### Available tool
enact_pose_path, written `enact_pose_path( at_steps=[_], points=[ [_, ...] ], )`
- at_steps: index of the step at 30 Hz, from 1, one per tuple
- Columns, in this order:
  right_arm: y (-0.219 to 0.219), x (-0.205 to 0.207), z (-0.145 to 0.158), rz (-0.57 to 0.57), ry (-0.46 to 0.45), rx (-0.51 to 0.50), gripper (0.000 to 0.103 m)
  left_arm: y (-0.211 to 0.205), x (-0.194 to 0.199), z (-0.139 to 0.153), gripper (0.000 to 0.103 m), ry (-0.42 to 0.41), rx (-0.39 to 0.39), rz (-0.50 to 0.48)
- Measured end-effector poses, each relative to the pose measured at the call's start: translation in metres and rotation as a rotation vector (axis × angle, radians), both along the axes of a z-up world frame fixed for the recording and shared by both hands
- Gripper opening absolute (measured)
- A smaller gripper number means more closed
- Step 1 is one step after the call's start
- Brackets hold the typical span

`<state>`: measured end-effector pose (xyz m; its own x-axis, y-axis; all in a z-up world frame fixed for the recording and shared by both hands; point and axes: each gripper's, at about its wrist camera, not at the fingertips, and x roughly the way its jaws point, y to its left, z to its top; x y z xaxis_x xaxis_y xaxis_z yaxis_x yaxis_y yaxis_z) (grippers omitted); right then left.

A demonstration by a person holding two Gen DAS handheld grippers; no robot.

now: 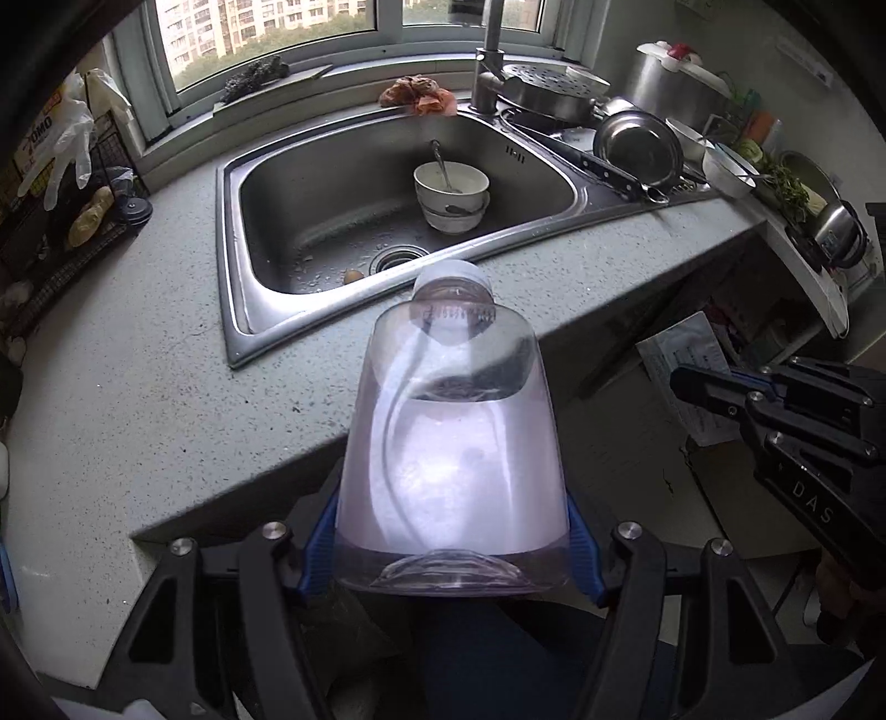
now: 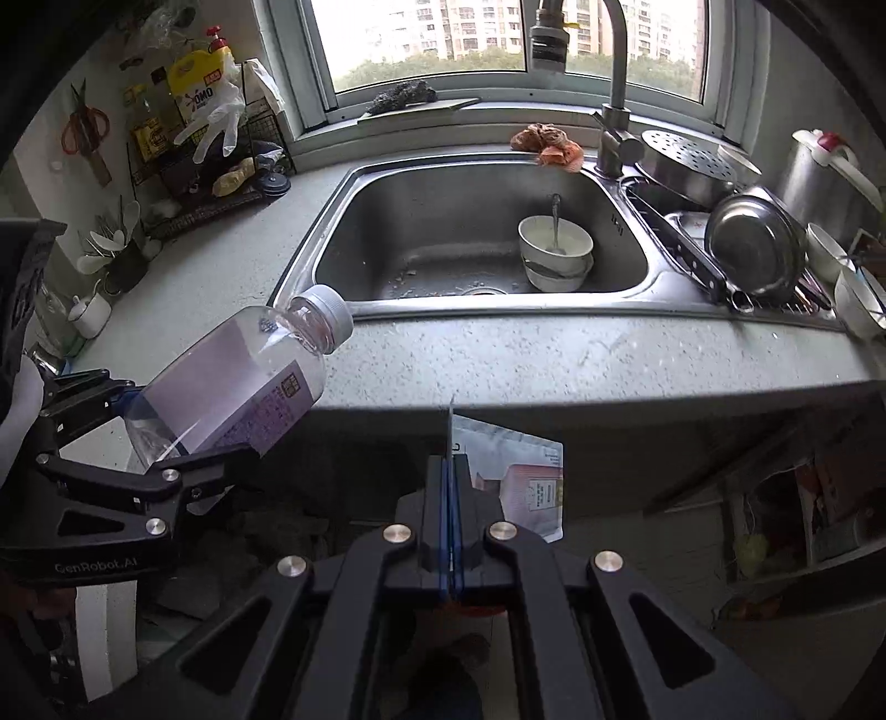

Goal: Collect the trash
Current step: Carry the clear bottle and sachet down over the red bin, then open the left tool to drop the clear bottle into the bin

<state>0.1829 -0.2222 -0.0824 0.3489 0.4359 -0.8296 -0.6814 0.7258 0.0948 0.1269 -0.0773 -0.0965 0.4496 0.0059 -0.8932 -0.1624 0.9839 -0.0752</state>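
Left tongs [image 1: 451,554] grip bottle [image 1: 451,443], cap toward sink [image 1: 398,183].

Sink [image 2: 476,183] set in counter [image 2: 554,354], below window [image 2: 498,33]. Stacked bowls [image 2: 555,255] in basin, right of drain [image 2: 483,290]; spoon [image 2: 555,224] in top bowl. Faucet [image 2: 612,111] behind sink, rag [image 2: 548,145] just left of it. Wire rack [image 2: 221,177] far left on counter. Pans [image 2: 756,243] and knife [image 2: 681,252] on drainboard, right of basin. Bottle [image 2: 238,382] in left gripper [image 2: 166,437], before counter edge. Packet [image 2: 520,476] in right gripper [image 2: 449,476], below counter.
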Motion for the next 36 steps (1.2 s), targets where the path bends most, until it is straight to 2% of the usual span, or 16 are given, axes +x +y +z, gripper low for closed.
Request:
enact_pose_path(
  at_steps=[5,11,19,30,36],
  points=[
    [-0.016,-0.002,-0.016,-0.077,0.048,-0.018,0.001,-0.023,0.006,-0.020,0.066,0.050,-0.032,-0.081],
    [-0.025,0.003,-0.052,-0.145,0.117,-0.045,0.001,-0.038,0.020,-0.066,0.066,0.132,-0.062,-0.157],
    [-0.033,0.010,-0.139,-0.163,0.220,-0.090,0.001,-0.049,0.031,-0.163,0.066,0.238,-0.116,-0.192],
    [-0.050,0.036,-0.289,-0.165,0.264,-0.147,0.001,-0.071,0.060,-0.336,0.066,0.304,-0.174,-0.214],
    [-0.063,0.046,-0.349,-0.194,0.285,-0.152,0.001,-0.083,0.077,-0.393,0.066,0.306,-0.176,-0.237]
  ],
)
